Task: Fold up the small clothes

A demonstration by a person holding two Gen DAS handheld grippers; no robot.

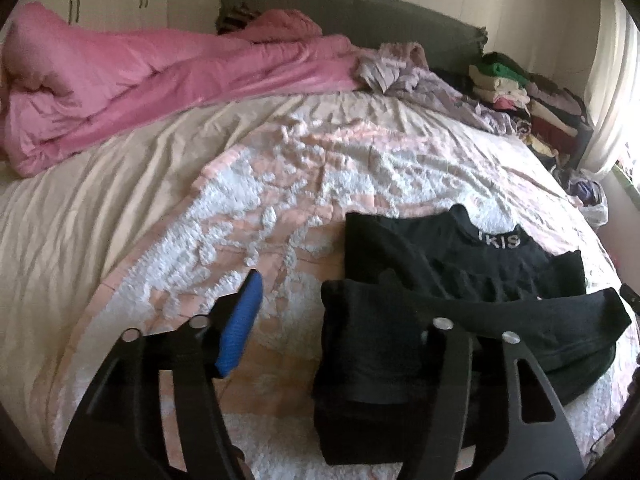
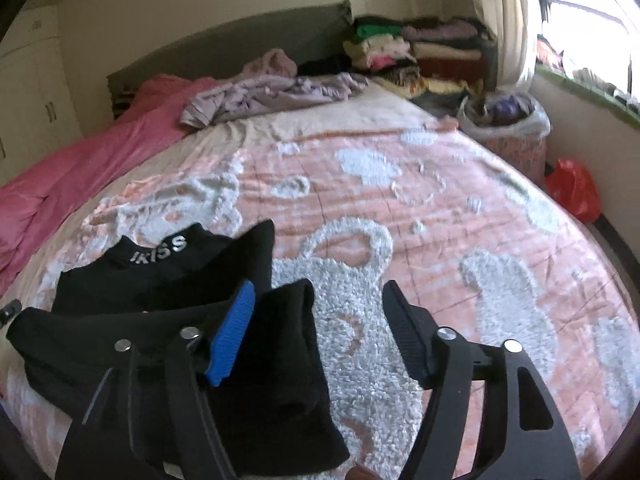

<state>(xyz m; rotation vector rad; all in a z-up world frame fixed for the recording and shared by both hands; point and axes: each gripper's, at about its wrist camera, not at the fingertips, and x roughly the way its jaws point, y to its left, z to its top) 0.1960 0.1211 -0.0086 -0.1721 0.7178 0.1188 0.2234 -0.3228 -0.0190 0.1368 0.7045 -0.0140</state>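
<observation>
A small black garment (image 1: 460,264) with white letters on its band lies on the pink-and-white tufted bedspread (image 1: 280,184). A black fold of it (image 1: 372,344) lies doubled over the near part. My left gripper (image 1: 320,300) hangs open over the fold's left edge, its blue-padded finger (image 1: 240,328) over bare bedspread and the dark finger over the cloth. In the right wrist view the same garment (image 2: 160,268) sits at the lower left. My right gripper (image 2: 320,312) is open over the fold's right edge (image 2: 288,344). Its blue pad (image 2: 234,336) is above the cloth and its black finger (image 2: 404,328) above the bedspread. Neither gripper's pads press on anything.
A bunched pink duvet (image 1: 120,80) fills the far left of the bed, with lilac clothes (image 1: 400,72) beside it. Stacked folded clothes (image 2: 384,48) stand by the headboard. A lined basket (image 2: 508,128) and a red bag (image 2: 572,188) sit beside the bed under the window.
</observation>
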